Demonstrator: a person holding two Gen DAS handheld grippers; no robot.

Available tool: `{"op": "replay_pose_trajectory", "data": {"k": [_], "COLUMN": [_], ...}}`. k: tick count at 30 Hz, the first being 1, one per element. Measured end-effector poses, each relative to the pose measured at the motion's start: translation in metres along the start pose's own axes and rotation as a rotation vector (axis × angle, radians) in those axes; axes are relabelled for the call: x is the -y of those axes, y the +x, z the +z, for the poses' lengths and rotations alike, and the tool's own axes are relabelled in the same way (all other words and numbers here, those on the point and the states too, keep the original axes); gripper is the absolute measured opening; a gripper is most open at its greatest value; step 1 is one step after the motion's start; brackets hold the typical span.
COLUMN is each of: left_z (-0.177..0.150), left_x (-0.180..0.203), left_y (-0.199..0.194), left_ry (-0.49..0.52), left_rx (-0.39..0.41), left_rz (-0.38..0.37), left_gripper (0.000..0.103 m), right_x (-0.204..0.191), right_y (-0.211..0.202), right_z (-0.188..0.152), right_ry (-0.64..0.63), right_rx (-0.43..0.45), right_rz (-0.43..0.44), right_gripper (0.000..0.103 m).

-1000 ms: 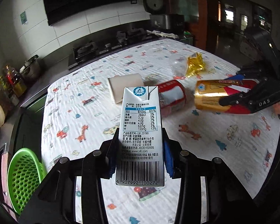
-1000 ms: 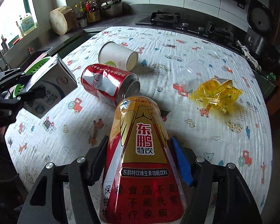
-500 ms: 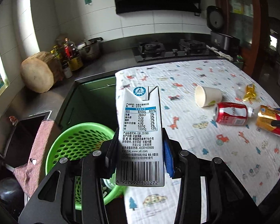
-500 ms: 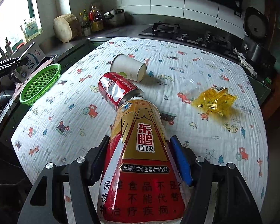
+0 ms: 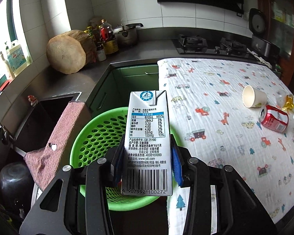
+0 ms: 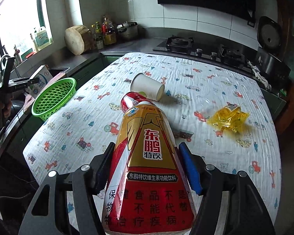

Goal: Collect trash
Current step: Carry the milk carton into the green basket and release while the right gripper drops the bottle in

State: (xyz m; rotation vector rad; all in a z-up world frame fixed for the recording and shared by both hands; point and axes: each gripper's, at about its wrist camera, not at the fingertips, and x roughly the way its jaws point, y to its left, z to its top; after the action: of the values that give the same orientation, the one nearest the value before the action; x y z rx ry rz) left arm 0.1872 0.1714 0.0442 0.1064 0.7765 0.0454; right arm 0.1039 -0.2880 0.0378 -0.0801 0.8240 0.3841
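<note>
On the cloth-covered surface (image 6: 186, 78) the trash counts out as one green perforated basket (image 5: 100, 135) at its edge, one gold-and-red drink bottle (image 6: 147, 156), one milk carton (image 5: 147, 143), one paper cup (image 6: 147, 86), one red soda can (image 5: 274, 120) and one crumpled yellow wrapper (image 6: 229, 118). The bottle is clamped across its body in the right gripper (image 6: 147, 168) above the surface, its smooth plastic likely light and slippery. The carton sits squeezed at its narrow sides in the left gripper (image 5: 147, 162) over the basket, likely stiff, light and crushable.
</note>
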Motion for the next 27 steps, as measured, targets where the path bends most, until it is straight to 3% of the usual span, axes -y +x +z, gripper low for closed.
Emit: {"op": "replay_pose_trajectory", "data": {"k": [7,18,27], "left_z": [-0.013,-0.046,-0.058], "left_x": [-0.03,-0.079,-0.088], "left_y": [0.032,0.108,0.131], "left_ry": [-0.07,-0.175,-0.172], "left_rx": [-0.073,-0.261,-0.315], "left_rz": [0.056,0.126,0.157], "left_gripper": [0.04,0.041,0.043], "right_x": [-0.041,-0.115,-0.169], "right_y": [0.012,0.068,0.117], "right_z": [0.025,0.071,0.096], "right_ry": [-0.041,-0.1,-0.142], "right_rx": [0.038,0.039,0.006], "right_rz": [0.088,0.244,0.34], "right_gripper": [0.063,0.063,0.063]}}
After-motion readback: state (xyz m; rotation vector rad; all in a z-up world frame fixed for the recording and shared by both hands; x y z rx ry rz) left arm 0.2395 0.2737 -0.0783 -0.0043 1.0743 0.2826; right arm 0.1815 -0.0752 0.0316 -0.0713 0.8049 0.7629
